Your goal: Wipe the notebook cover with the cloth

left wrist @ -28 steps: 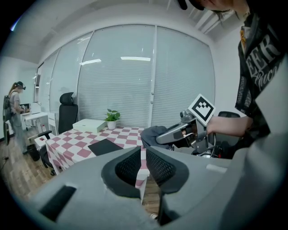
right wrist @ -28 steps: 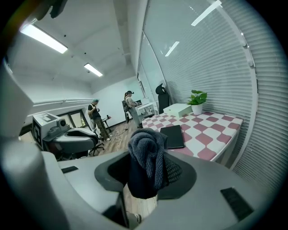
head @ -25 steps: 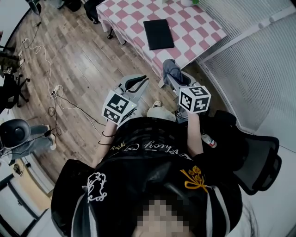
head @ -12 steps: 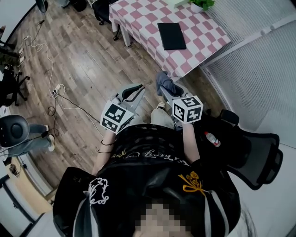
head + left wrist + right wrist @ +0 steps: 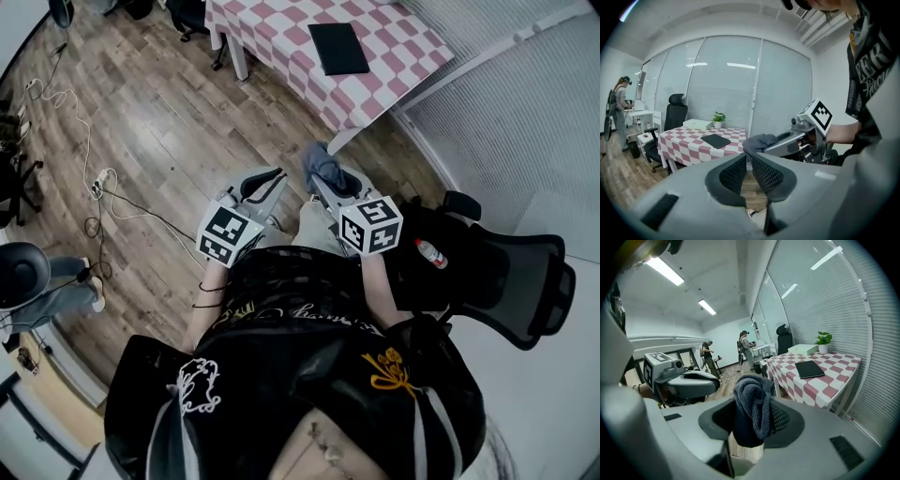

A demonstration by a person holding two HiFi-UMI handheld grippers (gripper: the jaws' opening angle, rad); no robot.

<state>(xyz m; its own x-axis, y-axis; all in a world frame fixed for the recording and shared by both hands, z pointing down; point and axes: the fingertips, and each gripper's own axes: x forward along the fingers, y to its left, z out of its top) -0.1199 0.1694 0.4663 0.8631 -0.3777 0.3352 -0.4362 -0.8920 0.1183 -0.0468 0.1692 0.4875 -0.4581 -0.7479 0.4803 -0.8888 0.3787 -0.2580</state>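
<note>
The black notebook (image 5: pixel 338 49) lies flat on the pink-and-white checked table (image 5: pixel 398 42), far ahead of both grippers. My right gripper (image 5: pixel 323 180) is shut on a dark grey-blue cloth (image 5: pixel 319 165), held over the wooden floor short of the table's near corner. In the right gripper view the cloth (image 5: pixel 754 408) bunches between the jaws, with the notebook (image 5: pixel 809 369) beyond. Beside it on the left, my left gripper (image 5: pixel 269 180) is shut on nothing. In the left gripper view the jaws (image 5: pixel 749 171) stand almost together, and the cloth (image 5: pixel 759 142) and notebook (image 5: pixel 716 140) show ahead.
A black office chair (image 5: pixel 511 281) and a small bottle (image 5: pixel 431 253) are close on my right. Cables (image 5: pixel 103 187) trail over the floor at left. A potted plant (image 5: pixel 718 118) and a white box (image 5: pixel 697 123) sit at the table's far end. A person (image 5: pixel 618 112) stands far left.
The table and notebook have slid up and away in the head view. Both grippers have drawn closer to my body. The cloth stays held in the right gripper.
</note>
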